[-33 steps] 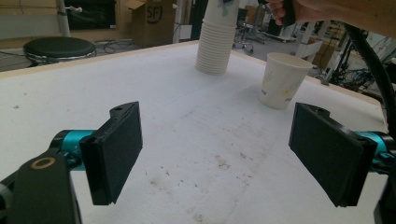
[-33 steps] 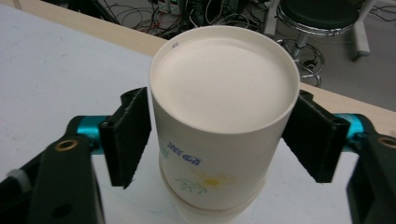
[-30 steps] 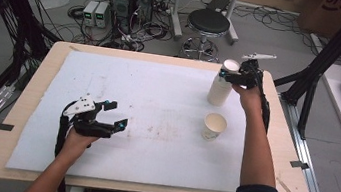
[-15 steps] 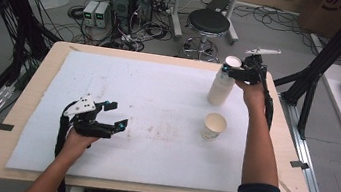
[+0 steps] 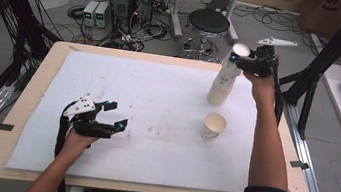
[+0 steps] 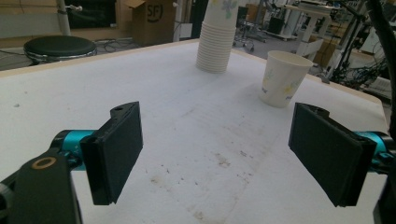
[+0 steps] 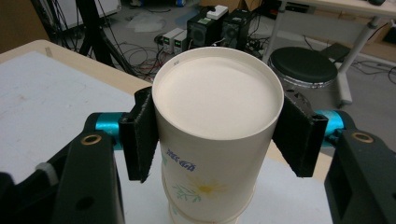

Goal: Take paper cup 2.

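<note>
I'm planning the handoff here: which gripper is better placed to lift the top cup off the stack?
Right. The right gripper is already clamped on the top cup of the stack. The left gripper sits open, far across the table.

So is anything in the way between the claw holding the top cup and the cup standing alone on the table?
Nothing visible blocks it. The right gripper is shut on the top cup of the cup stack. The single cup stands apart in front of the stack, with bare white mat between them.
</note>
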A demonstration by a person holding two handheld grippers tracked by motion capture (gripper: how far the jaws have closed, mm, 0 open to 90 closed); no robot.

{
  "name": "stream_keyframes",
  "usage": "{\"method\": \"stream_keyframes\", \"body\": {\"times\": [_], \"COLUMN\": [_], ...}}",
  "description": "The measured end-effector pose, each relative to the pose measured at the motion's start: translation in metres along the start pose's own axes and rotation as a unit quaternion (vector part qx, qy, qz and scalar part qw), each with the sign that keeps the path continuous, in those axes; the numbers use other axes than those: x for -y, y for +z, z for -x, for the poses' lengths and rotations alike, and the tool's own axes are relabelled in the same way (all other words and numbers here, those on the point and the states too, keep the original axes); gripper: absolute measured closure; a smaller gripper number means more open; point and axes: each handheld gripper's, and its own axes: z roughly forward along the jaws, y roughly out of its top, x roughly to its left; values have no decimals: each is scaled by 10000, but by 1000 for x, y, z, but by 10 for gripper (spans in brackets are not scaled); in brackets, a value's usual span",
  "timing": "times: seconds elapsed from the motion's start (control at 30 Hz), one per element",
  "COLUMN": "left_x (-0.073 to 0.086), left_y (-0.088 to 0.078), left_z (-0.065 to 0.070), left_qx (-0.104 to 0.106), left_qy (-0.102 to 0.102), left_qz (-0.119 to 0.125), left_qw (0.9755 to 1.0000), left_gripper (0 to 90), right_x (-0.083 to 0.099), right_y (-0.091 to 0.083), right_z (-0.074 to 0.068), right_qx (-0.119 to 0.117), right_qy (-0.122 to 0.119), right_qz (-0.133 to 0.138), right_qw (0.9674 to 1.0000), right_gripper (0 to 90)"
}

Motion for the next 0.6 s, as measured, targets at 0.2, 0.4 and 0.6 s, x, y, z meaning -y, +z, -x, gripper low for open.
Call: {"method": "stream_keyframes", "body": {"times": [0.2, 0.4, 0.6], "left_x": [0, -1, -1], "left_y": [0, -1, 0], "left_z": [1, 2, 2], "left_qx": [4, 32, 64], "left_qy": [-20, -2, 14], "left_qz": [16, 34, 23], "left_qw": [10000, 10000, 10000], "left_gripper": [177, 177, 177], "right_x": [-16, -19, -15], "right_y": [-19, -41, -63], "right_z": [-8, -15, -28], "right_qx": [-9, -120, -406], "right_qy": [-144, -236, -415], "right_qz": [206, 326, 483], "right_qw": [9997, 9991, 9971], "right_gripper": [377, 377, 376]}}
